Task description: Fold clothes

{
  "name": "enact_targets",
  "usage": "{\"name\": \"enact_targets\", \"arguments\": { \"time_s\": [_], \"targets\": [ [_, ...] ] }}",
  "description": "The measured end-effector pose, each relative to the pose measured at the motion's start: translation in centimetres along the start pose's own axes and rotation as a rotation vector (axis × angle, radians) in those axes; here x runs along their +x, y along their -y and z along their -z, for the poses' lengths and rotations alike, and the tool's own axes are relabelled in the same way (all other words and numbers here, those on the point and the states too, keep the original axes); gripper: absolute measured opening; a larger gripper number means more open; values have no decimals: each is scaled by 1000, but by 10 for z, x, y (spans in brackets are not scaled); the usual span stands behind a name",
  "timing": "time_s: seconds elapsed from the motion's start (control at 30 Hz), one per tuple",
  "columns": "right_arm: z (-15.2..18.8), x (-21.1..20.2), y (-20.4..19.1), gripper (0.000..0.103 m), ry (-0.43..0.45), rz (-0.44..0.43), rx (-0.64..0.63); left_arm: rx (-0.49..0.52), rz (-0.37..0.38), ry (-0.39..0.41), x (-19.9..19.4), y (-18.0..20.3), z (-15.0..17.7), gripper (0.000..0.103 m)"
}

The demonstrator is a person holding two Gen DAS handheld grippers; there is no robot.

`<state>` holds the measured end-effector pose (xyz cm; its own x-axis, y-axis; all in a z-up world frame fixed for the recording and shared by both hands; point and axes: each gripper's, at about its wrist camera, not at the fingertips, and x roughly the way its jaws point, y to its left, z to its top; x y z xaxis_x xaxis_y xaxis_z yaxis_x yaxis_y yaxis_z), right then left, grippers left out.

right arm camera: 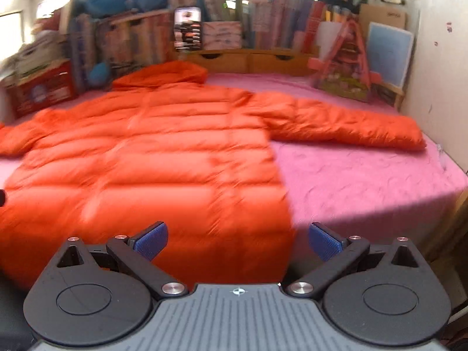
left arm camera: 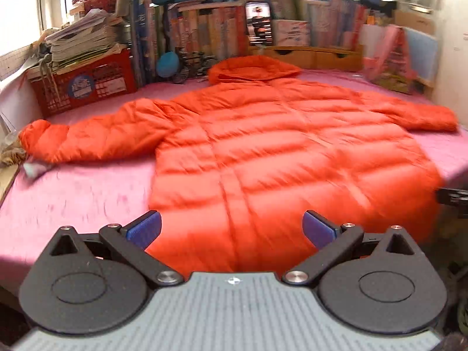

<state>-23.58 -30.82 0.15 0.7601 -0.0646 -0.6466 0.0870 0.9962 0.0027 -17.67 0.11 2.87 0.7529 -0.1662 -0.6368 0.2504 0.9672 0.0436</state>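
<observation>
Orange puffer jacket (right arm camera: pixel 152 158) flat on pink bedsheet (right arm camera: pixel 365 181); R hand-held gripper (right arm camera: pixel 238 241) wide apart, holding nothing.

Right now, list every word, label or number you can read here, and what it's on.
None can be read.
Round sticker on the red crate: blurred.
Phone screen: print too small.
Book spines on the shelf: blurred.
White box: print unreadable.
</observation>
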Motion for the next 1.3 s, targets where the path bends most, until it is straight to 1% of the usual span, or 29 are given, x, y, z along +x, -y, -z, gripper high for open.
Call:
{"name": "enact_targets", "arguments": {
  "time_s": [0.07,0.17,0.3,0.37,0.6,0.73,1.03,1.3],
  "targets": [
    [13,-21,-12,103,17,-20,-37,28,-9,-2,-15,12,9,103],
    [22,-43,-29,103,42,-22,-140,59,-22,-11,-30,28,17,103],
    [34,-72,-52,103,74,-25,-277,73,-9,-5,-37,31,22,103],
    [38,-78,-57,103,75,-47,-312,74,-6,-9,-37,31,24,103],
    [41,-64,-52,103,12,-114,-274,69,-6,-65,-29,32,31,103],
    [44,-63,-56,103,8,-145,-287,74,6,-88,-24,34,35,103],
    [44,-59,-62,103,-3,-163,-293,71,14,-120,-16,35,38,103],
    [47,-58,-62,103,-11,-164,-280,80,16,-127,-14,38,40,103]
  ]
}}
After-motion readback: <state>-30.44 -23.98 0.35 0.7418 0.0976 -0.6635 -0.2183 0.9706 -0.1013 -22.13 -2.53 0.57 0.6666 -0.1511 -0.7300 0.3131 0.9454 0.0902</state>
